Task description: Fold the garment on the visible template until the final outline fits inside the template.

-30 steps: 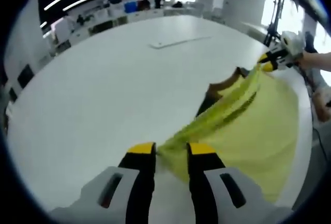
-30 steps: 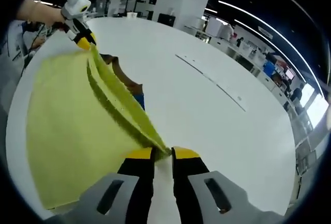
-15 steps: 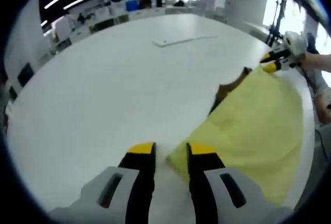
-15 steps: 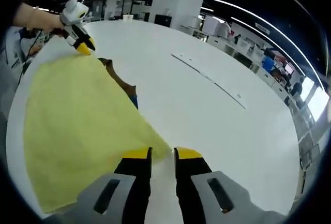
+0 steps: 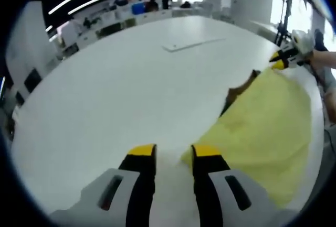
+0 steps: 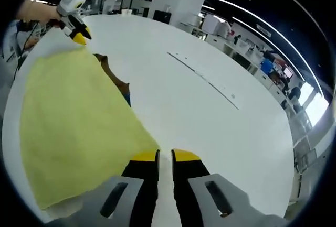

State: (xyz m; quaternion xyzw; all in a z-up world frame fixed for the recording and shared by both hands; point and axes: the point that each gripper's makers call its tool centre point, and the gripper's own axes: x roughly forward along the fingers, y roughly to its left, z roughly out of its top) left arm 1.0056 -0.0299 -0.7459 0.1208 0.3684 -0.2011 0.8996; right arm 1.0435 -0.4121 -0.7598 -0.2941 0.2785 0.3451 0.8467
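Left gripper view looks along my left gripper (image 5: 175, 153), whose yellow-tipped jaws stand parted with bare white table (image 5: 115, 96) showing between them; they grip nothing, and the near corner of the yellow garment (image 5: 262, 132) lies just beside the right-hand jaw, whether touching it I cannot tell. The garment lies flat on the table, spreading away to the right side of this view. At its far corner I see my right gripper (image 5: 278, 59), its yellow tips right at the cloth's edge with a hand (image 5: 320, 59) behind it. A brown shape (image 5: 239, 88) pokes out from under the far edge of the garment, with a bit of darker material beside it. Further out on the table lies a thin pale strip (image 5: 191, 44). Right gripper view shows my right gripper (image 6: 165, 156) with its jaws only narrowly apart and nothing between them; the garment's corner (image 6: 79, 117) ends just beside the left-hand jaw. The cloth runs off to the left, where my left gripper (image 6: 79, 38) hovers at the opposite corner. The brown shape (image 6: 113, 77) shows along the cloth's edge, with a small blue patch (image 6: 127, 99) next to it.
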